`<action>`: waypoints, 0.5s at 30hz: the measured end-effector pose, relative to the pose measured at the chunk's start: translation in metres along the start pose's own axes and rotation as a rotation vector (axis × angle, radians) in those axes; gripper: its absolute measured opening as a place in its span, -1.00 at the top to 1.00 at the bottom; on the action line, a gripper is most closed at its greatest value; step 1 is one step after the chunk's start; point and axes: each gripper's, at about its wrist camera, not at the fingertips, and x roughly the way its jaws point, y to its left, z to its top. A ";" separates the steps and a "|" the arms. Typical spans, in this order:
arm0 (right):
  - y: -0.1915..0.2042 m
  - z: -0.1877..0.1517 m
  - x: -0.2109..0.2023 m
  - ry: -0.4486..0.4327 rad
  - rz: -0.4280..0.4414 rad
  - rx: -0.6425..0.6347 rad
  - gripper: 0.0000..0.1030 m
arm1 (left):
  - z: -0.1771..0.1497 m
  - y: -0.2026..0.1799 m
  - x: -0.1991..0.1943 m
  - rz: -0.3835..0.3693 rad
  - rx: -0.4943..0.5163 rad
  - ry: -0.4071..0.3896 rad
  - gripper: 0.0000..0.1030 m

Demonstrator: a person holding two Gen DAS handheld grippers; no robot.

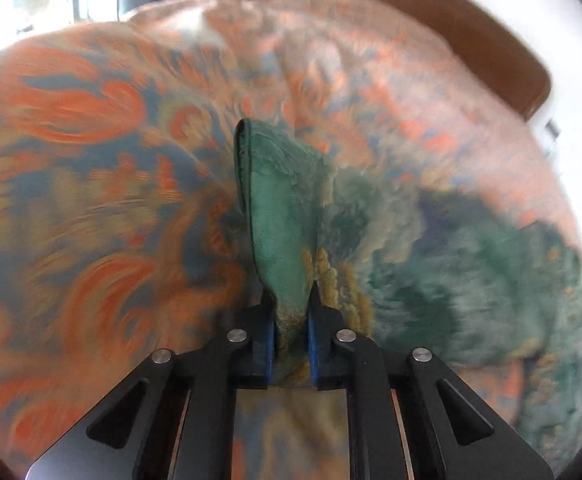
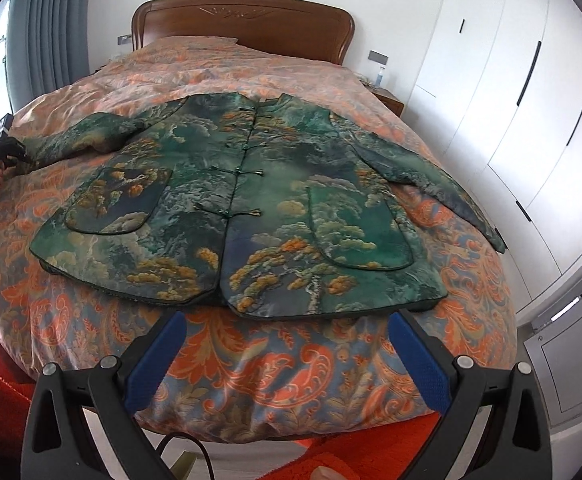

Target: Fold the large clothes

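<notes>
A large green jacket (image 2: 235, 196) with pine-tree print lies face up and spread flat on the bed, collar toward the headboard. Its left sleeve (image 2: 83, 136) stretches to the left. My left gripper (image 1: 292, 304) is shut on the cuff of that sleeve (image 1: 279, 200), which stands up between the blue pads; it also shows in the right wrist view (image 2: 7, 148) at the bed's left side. My right gripper (image 2: 287, 356) is open and empty, held above the foot of the bed just short of the jacket's hem. The right sleeve (image 2: 439, 180) lies out toward the right edge.
The bed has an orange and blue paisley cover (image 2: 291, 364) and a wooden headboard (image 2: 243, 20). White wardrobe doors (image 2: 503, 100) stand to the right. A nightstand (image 2: 387, 98) is beside the headboard. A red rug (image 2: 371, 440) lies at the foot. Curtains (image 2: 51, 24) hang at the left.
</notes>
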 end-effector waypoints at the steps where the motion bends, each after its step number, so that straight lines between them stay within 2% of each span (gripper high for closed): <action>1: 0.001 0.000 -0.001 -0.007 0.006 -0.002 -1.00 | -0.005 0.002 -0.018 -0.016 -0.015 -0.018 0.79; 3: 0.003 -0.001 -0.002 -0.015 0.009 -0.008 -1.00 | -0.016 0.002 -0.047 -0.032 -0.013 -0.031 0.79; 5: 0.002 -0.002 -0.001 -0.015 0.013 -0.007 -1.00 | -0.031 0.000 -0.060 -0.013 0.005 -0.024 0.79; 7: 0.001 -0.003 0.000 -0.013 0.025 0.006 -0.99 | -0.040 0.001 -0.046 0.034 0.022 0.011 0.79; 10: 0.001 -0.004 0.002 -0.016 0.053 0.021 -1.00 | -0.049 0.010 0.000 0.082 -0.013 0.101 0.76; 12: 0.001 -0.005 -0.003 -0.031 0.060 0.019 -1.00 | -0.051 0.012 0.011 0.096 -0.023 0.097 0.67; 14: -0.001 -0.007 -0.011 -0.057 0.056 0.015 -0.99 | -0.050 0.013 0.011 0.106 -0.029 0.078 0.42; 15: -0.003 -0.008 -0.013 -0.066 0.052 0.014 -1.00 | -0.051 0.014 0.008 0.110 -0.031 0.069 0.38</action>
